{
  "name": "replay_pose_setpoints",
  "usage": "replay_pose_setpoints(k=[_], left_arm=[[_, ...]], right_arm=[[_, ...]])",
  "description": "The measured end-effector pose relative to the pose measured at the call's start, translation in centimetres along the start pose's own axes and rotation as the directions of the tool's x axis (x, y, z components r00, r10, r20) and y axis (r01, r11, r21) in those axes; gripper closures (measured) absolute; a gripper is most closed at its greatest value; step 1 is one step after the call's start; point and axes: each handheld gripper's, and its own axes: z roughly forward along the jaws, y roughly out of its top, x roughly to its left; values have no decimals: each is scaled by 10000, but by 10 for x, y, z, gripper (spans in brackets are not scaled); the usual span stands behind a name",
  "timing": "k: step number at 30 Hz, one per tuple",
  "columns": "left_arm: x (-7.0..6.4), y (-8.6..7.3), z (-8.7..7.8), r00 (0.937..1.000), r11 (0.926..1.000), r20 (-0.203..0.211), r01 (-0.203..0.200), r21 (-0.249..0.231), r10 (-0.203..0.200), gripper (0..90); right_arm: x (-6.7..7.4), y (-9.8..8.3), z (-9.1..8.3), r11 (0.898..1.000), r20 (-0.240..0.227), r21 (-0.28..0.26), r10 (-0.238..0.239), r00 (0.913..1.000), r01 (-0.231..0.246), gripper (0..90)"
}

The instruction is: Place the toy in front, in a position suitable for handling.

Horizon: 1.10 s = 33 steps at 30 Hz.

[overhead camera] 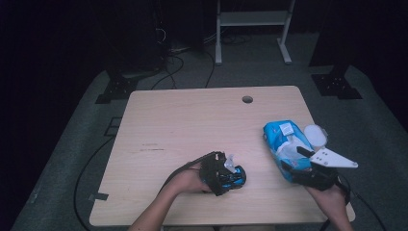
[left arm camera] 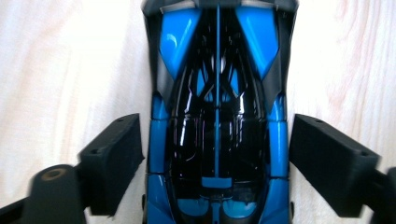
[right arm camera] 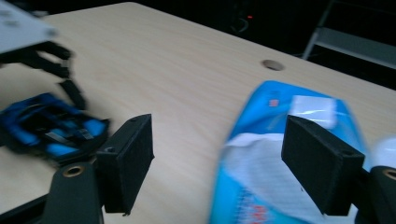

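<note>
A light wooden table carries a blue toy car and a blue packet.

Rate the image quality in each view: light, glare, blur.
High view: dim, dark surround, table evenly lit, fairly sharp. Left gripper view: table overexposed to near white, glare streaks on the toy car, jaw edges slightly soft. Right gripper view: motion blur smears the blue pack and the car; background dark.

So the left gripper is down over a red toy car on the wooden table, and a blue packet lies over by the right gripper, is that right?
Not quite: the toy car is blue and black, not red, as the left gripper view shows. The rest holds: the left gripper is down over it on the wooden table, and the blue packet lies by the right gripper.
</note>
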Motion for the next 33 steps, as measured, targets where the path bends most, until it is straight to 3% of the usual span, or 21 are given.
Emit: replay_pose_setpoints(k=[2,4,5,6,7,9,11,12,13,14,17,18,19,20,23,26,29,31,32,33], left_arm=[[-1,1,-3,9998,9997,-173,122,-222,-126,120],[-3,-1,-12,9980,9943,-377,465,-964,-503,98],[-7,-5,-17,9960,9854,-410,717,-1542,-789,98],[-9,-7,-20,9948,9815,-498,789,-1747,-889,97],[-16,-17,-26,9878,9672,-819,1105,-2286,-1322,92],[-22,-30,-30,9814,9499,-828,1440,-2776,-1729,91],[-28,-43,-31,9709,9258,-858,1840,-3302,-2236,91],[-28,-43,-31,9709,9258,-858,1840,-3302,-2236,91],[-30,-49,-30,9685,9190,-834,1931,-3438,-2347,91],[-33,-61,-28,9606,9117,-1084,2024,-3575,-2558,91],[-33,-67,-26,9566,9121,-1198,2091,-3527,-2656,88],[-33,-69,-27,9546,9175,-1321,2099,-3378,-2671,86],[-33,-69,-27,9546,9175,-1321,2099,-3378,-2671,86],[-33,-71,-27,9508,9181,-1489,2098,-3362,-2718,86],[-33,-73,-25,9480,9194,-1590,2117,-3315,-2756,86],[-31,-77,-23,9447,9155,-1541,2262,-3328,-2895,86],[-29,-79,-24,9456,9092,-1373,2334,-3447,-2948,86],[-29,-79,-24,9466,9097,-1378,2299,-3458,-2916,86],[-30,-79,-24,9473,9178,-1508,2215,-3295,-2828,87],[-30,-80,-24,9477,9175,-1465,2239,-3289,-2837,87]], right_arm=[[-7,1,1,10000,261,7,89,9996,-90,243],[-20,2,6,9991,637,196,369,9973,-382,243],[-25,1,9,9987,829,256,423,9957,-446,243],[-34,-1,16,9970,1117,507,531,9923,-590,243],[-37,-2,19,9961,1205,600,569,9911,-645,244],[-40,-4,26,9948,1297,841,466,9905,-578,289],[-40,-6,31,9928,1326,1101,331,9906,-479,313],[-40,-6,31,9928,1326,1101,331,9906,-479,313],[-39,-6,34,9914,1334,1230,287,9906,-453,329],[-38,-8,41,9875,1346,1551,75,9909,-285,364],[-35,-10,47,9818,1570,1889,-126,9875,-175,372],[-34,-12,52,9779,1572,2065,-17,9876,-311,415],[-34,-12,52,9779,1572,2065,-17,9876,-311,415],[-32,-13,54,9788,1735,2021,-30,9848,-326,494],[-29,-15,53,9827,1739,1827,-27,9848,-296,552],[-24,-16,49,9834,1906,1811,-415,9808,64,693],[-24,-18,46,9856,2036,1689,-435,9781,86,787],[-26,-19,44,9867,2063,1623,-413,9776,75,811],[-27,-19,41,9895,2055,1447,-240,9784,-61,837],[-27,-18,38,9903,2047,1385,-234,9785,-53,844]])
